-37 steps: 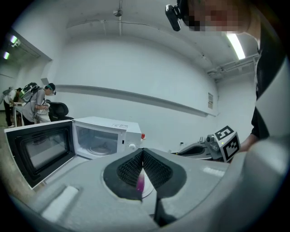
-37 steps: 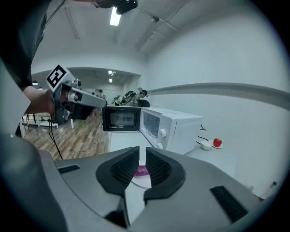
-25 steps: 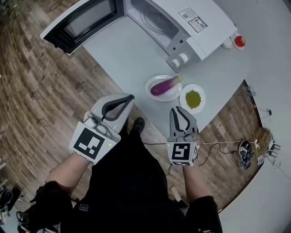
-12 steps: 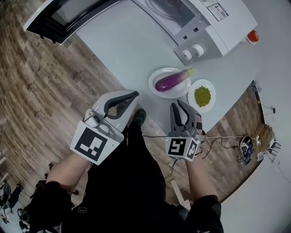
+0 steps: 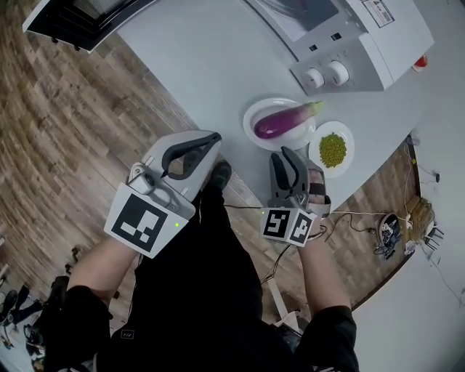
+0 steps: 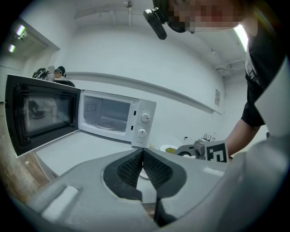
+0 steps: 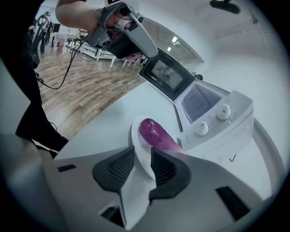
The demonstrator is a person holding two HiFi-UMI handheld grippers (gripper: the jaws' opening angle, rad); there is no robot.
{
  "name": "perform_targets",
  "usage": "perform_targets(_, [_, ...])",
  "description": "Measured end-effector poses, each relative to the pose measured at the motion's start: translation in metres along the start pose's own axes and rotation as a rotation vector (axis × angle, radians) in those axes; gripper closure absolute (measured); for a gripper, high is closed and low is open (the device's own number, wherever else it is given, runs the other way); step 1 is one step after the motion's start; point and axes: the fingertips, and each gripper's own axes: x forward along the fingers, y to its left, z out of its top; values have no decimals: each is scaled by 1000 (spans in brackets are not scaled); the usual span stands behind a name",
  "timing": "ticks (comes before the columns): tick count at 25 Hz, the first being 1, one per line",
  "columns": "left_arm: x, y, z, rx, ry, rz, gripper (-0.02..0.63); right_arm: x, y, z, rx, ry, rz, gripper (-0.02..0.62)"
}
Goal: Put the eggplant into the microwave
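A purple eggplant (image 5: 285, 120) lies on a small white plate (image 5: 256, 116) on the grey table, in front of the white microwave (image 5: 349, 43). The microwave's door (image 5: 80, 18) stands swung wide at the far left. My right gripper (image 5: 283, 155) hovers just short of the plate at the table's near edge. Its jaws are opening, and only the plate (image 7: 140, 149) and eggplant (image 7: 156, 133) show beyond the gap, nothing between the pads. My left gripper (image 5: 213, 138) hangs off the table edge to the left, its jaws shut and empty (image 6: 142, 150).
A second white plate with green peas (image 5: 332, 149) sits right of the eggplant plate. A red-topped object (image 5: 420, 64) stands beside the microwave. Wooden floor and cables (image 5: 385, 240) lie below the curved table edge (image 5: 218, 123); the person's shoe (image 5: 218, 176) is between the grippers.
Both grippers have sunk lower in front of the table. The right gripper rolled, and its jaws spread apart. The left gripper's jaws stayed shut.
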Motion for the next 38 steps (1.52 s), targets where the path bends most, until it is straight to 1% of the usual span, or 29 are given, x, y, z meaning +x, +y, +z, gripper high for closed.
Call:
perform_targets(5, [0,4,-5,-6,6,8,598,4,6,-2,-61,11,-4,474])
perform_targets(9, [3,6,-3,-8,0,10,598,8,5,-6,-76,31,-6,474])
perform_targets(15, [5,6,1,-68,-20,1,598,14,2,-13,-110,58,-16,474])
perform_targets(19, [4,8,2,-71,-23,6,598,16,1,-12,-170,62,-38,476])
perform_targets(22, [2,10,2,-70,-22,13,598,19,4,-9,-239,56,-46,492])
perform_targets(24, [1,11,1,-71,-22,17,598,21,7,-7,-268,50,-42,522])
perform_targets(26, [0,11,2,-70,-22,18,598,22,8,-6,-276,47,-40,537])
perform_targets(30, [-1,11,2,-67,-21,21,598,24,6,-4,-267,48,-36,537])
perform_targets(34, [-2,10,0,-64,-19,19,598,25,4,-3,-255,44,-16,522])
perform_targets(38, [-1,9,-2,-66,-19,16,598,27,4,-2,-239,46,9,522])
